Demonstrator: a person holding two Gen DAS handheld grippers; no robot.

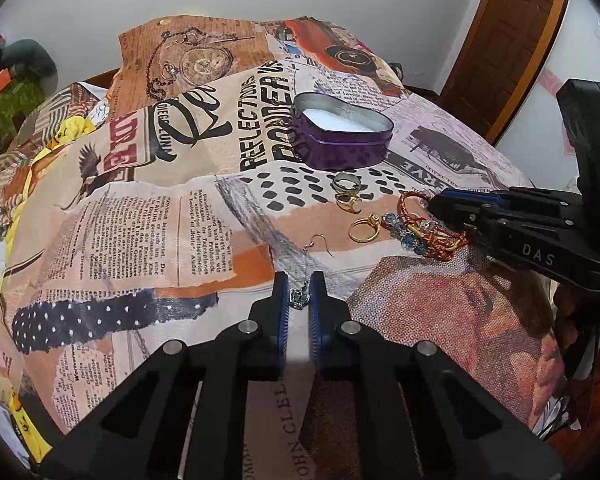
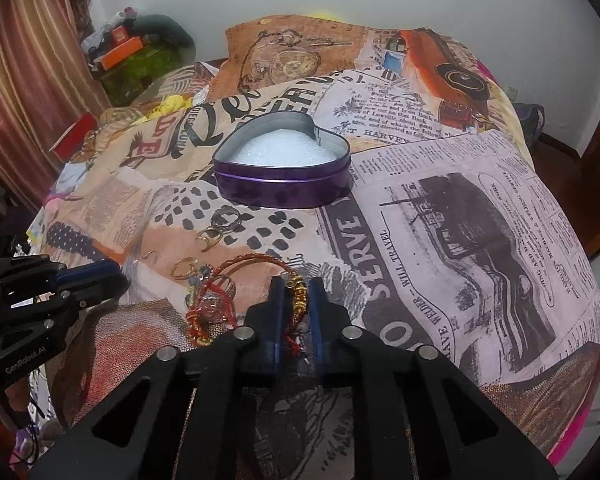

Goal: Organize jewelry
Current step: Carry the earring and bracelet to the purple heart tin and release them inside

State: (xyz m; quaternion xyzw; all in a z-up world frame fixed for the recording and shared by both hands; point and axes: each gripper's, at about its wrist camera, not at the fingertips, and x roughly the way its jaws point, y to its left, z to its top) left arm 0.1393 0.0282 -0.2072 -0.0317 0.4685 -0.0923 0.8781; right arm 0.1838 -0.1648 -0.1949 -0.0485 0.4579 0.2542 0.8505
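On the newsprint-patterned cloth (image 1: 148, 216), the left gripper (image 1: 299, 294) pinches the silver earring (image 1: 300, 298) by its dangling charm. To its right, the right gripper (image 2: 296, 300) clamps the gold-beaded orange bracelet (image 2: 260, 260). Three rings (image 1: 364, 229) lie between them and the farther purple heart tin (image 2: 284, 184).

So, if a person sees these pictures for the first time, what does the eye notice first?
Probably the purple heart-shaped tin, open and lined with white padding, sitting mid-bed on the loud newspaper-print bedspread. Next, the small heap of jewelry in front of it: the left gripper is shut on a silver earring, and the right gripper is shut on a red and gold bracelet, with loose rings between them and the tin.
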